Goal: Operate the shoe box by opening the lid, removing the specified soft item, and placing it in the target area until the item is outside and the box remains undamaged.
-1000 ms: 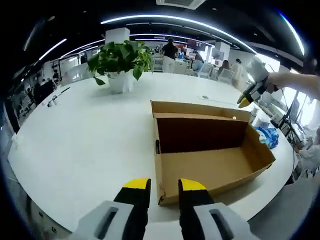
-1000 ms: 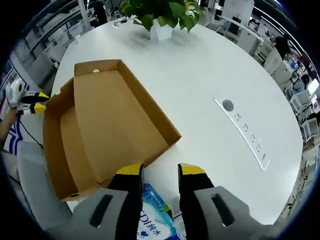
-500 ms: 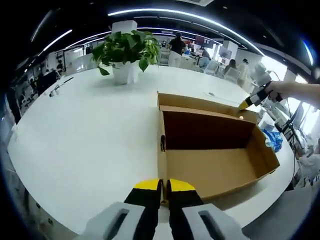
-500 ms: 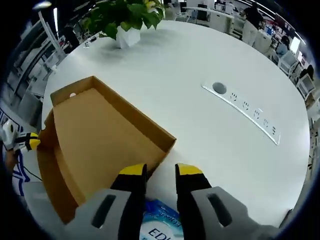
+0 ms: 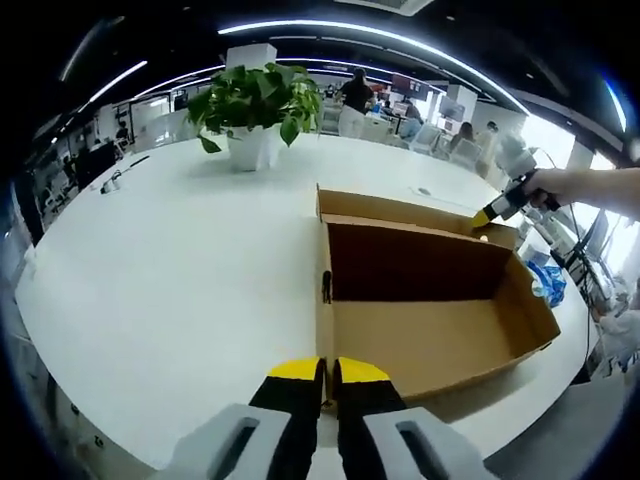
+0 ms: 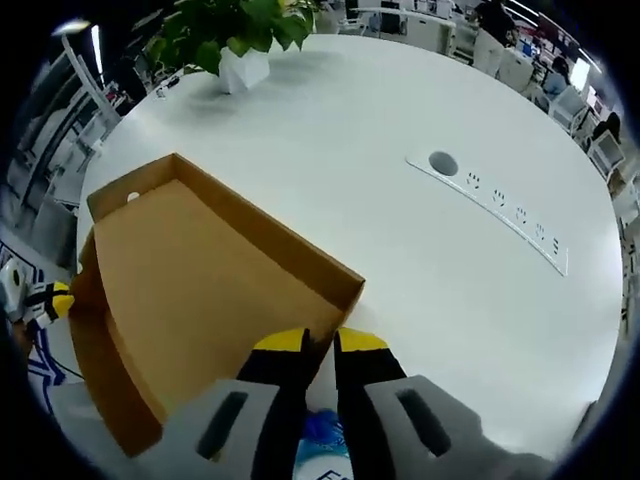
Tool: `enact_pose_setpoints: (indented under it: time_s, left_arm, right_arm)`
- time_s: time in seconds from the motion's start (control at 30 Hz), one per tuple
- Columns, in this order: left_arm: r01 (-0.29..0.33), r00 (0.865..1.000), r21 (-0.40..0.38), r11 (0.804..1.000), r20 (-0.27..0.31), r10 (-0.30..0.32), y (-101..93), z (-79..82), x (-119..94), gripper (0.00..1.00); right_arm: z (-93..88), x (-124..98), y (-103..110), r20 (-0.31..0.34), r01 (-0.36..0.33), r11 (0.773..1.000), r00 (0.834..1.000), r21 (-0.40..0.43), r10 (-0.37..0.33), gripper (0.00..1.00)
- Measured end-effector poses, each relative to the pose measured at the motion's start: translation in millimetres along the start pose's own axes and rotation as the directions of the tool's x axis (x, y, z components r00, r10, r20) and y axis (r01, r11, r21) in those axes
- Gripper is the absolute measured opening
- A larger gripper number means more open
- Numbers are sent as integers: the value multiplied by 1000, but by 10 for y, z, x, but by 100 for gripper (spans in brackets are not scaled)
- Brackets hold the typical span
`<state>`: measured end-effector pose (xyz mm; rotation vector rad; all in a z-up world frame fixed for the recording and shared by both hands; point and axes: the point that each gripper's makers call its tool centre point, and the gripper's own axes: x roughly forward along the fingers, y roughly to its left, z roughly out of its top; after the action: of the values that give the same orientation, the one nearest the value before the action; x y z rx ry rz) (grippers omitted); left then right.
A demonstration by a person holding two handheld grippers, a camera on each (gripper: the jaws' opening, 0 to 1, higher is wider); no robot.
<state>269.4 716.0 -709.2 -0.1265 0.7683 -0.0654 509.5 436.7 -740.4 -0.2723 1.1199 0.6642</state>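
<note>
An open brown cardboard shoe box [image 5: 430, 330] lies on the round white table [image 5: 170, 270], and its inside looks bare. My left gripper [image 5: 322, 372] is shut on the box's near corner wall. At the opposite far corner, my right gripper [image 5: 487, 214] pinches the box's rim. In the right gripper view its jaws stand together on that corner, right gripper [image 6: 321, 345], box [image 6: 190, 290]. A blue soft packet [image 6: 318, 440] lies on the table just under the right gripper, outside the box, also seen as the blue packet [image 5: 545, 278]. The left gripper [image 6: 45, 300] shows at the box's far end.
A potted green plant [image 5: 250, 105] stands on the table beyond the box, plant [image 6: 235, 30]. A socket strip [image 6: 500, 205] is set into the tabletop to the right. The table edge runs close behind the packet. People and office chairs are in the background.
Both grippers were open a second ago. The left shut on the near corner half a second ago and has held since. The right moved in and shut on the far corner.
</note>
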Motion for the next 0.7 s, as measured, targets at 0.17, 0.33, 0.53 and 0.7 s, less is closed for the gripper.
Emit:
enact_pose_setpoints:
  time_s: [0.17, 0.33, 0.53, 0.7]
  left_arm:
    - [2, 1000, 0, 1000, 0, -2, -1, 1, 2, 4]
    - [3, 1000, 8, 1000, -2, -2, 1, 3, 6, 4]
    - [1, 1000, 6, 1000, -3, 0, -3, 1, 2, 4]
    - [6, 1000, 8, 1000, -4, -6, -4, 0, -1, 4]
  right_arm:
    - [75, -69, -27, 30, 8, 1000, 1000, 5, -8, 5]
    - [126, -101, -51, 44, 9, 1000, 999, 14, -10, 3]
    - [151, -195, -37, 71, 9, 1000, 997, 29, -11, 2]
    - [147, -280, -2, 98, 9, 999, 995, 42, -13, 2]
